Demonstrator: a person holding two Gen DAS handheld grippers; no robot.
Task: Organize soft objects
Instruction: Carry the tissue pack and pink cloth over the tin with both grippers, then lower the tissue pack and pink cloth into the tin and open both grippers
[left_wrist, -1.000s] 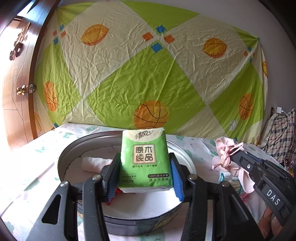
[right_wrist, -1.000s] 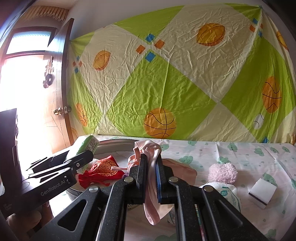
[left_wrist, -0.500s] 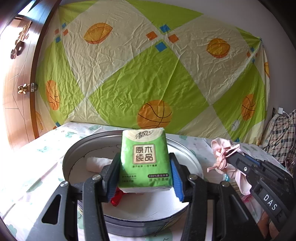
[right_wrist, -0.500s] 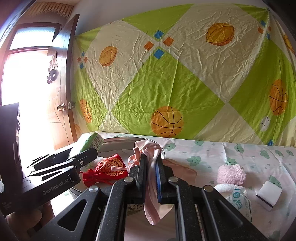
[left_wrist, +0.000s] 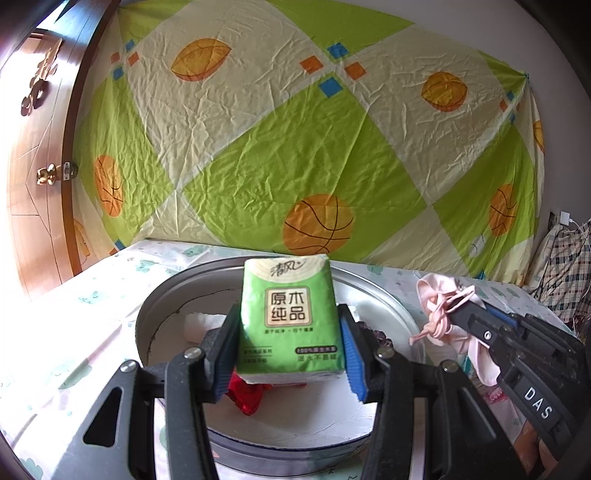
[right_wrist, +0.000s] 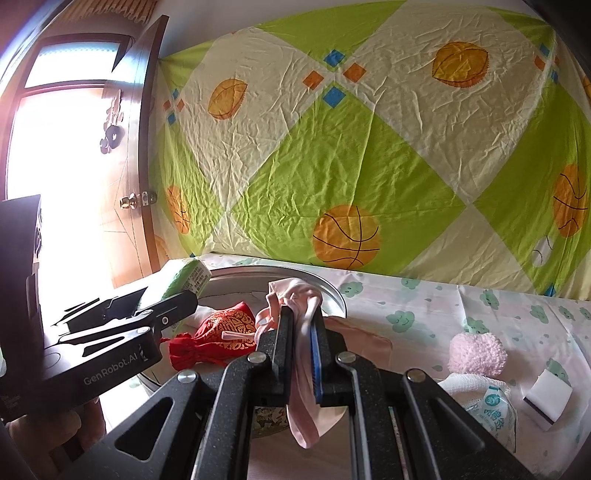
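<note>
My left gripper (left_wrist: 290, 334) is shut on a green tissue pack (left_wrist: 290, 317) and holds it upright over the round metal tin (left_wrist: 147, 328). In the tin lie a red embroidered pouch (right_wrist: 221, 328) and a white cloth (left_wrist: 201, 323). My right gripper (right_wrist: 301, 325) is shut on a pale pink cloth pouch with strings (right_wrist: 301, 295), held at the tin's right rim. The pink pouch also shows in the left wrist view (left_wrist: 441, 310). The tissue pack shows at the left in the right wrist view (right_wrist: 184, 277).
On the bed sheet to the right lie a fluffy pink ball (right_wrist: 476, 350), a white wipes packet (right_wrist: 491, 402), a white sponge block (right_wrist: 546, 395) and a flat pink cloth (right_wrist: 362, 341). A patterned sheet (right_wrist: 351, 147) hangs behind. A wooden door (left_wrist: 33, 184) stands at the left.
Both grippers have moved slightly forward toward the tin, still holding their objects. The pink pouch has come nearer the tin's right rim.
</note>
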